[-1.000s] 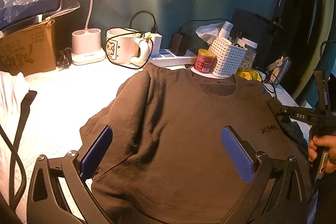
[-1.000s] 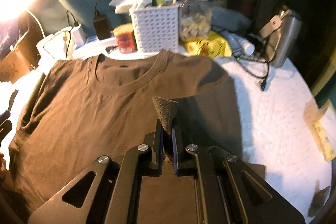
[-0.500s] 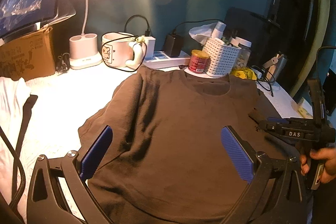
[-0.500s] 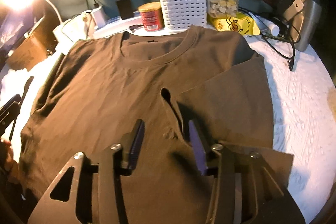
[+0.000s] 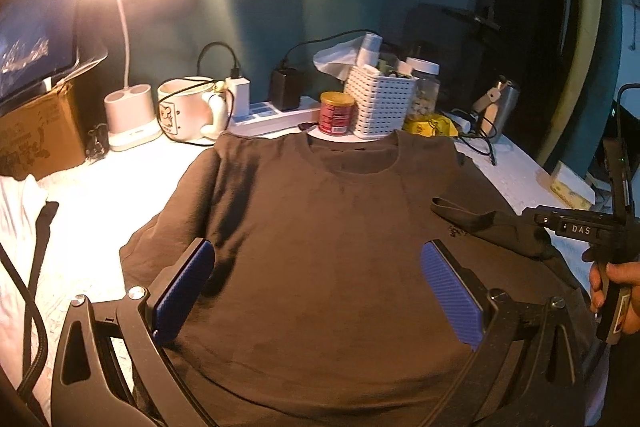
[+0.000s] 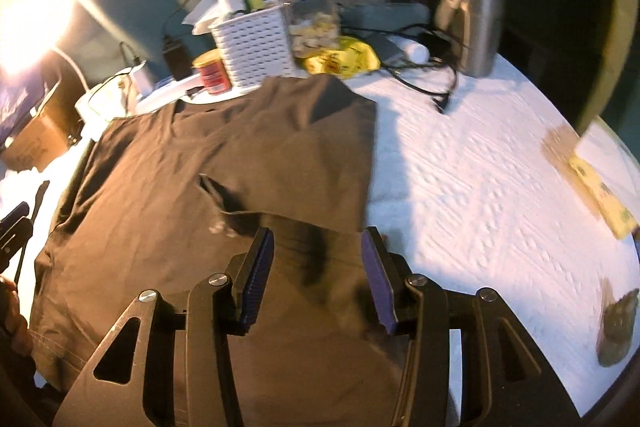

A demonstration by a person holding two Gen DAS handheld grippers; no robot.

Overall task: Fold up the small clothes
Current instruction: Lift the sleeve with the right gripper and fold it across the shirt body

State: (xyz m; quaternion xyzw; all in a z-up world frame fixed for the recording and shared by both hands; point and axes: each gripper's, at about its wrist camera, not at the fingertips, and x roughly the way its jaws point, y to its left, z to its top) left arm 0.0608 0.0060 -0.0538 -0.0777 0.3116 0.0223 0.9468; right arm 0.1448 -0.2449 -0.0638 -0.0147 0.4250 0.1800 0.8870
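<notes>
A brown T-shirt [image 5: 320,227] lies flat, front up, on the white table, collar toward the back. Its right sleeve [image 5: 464,217] is folded inward over the chest; in the right wrist view the same sleeve [image 6: 304,155] lies as a flat panel on the T-shirt [image 6: 160,219]. My left gripper [image 5: 318,287] hovers open over the lower middle of the shirt, nothing between its blue pads. My right gripper [image 6: 316,275] is open above the shirt's right side just below the folded sleeve, holding nothing. It shows at the right edge [image 5: 532,221], a hand [image 5: 612,287] on its handle.
Along the back stand a lamp base [image 5: 130,119], a mug [image 5: 186,115], a power strip [image 5: 272,117], a red can [image 5: 336,113], a white basket [image 5: 380,107], a jar [image 6: 310,15] and a steel bottle [image 6: 476,27]. Cables [image 6: 424,79] trail right. A cardboard box [image 5: 36,135] sits left.
The right gripper was shut on the sleeve, opened, let it drop folded onto the shirt, and drew back to the right. The left gripper pulled back slightly, still open.
</notes>
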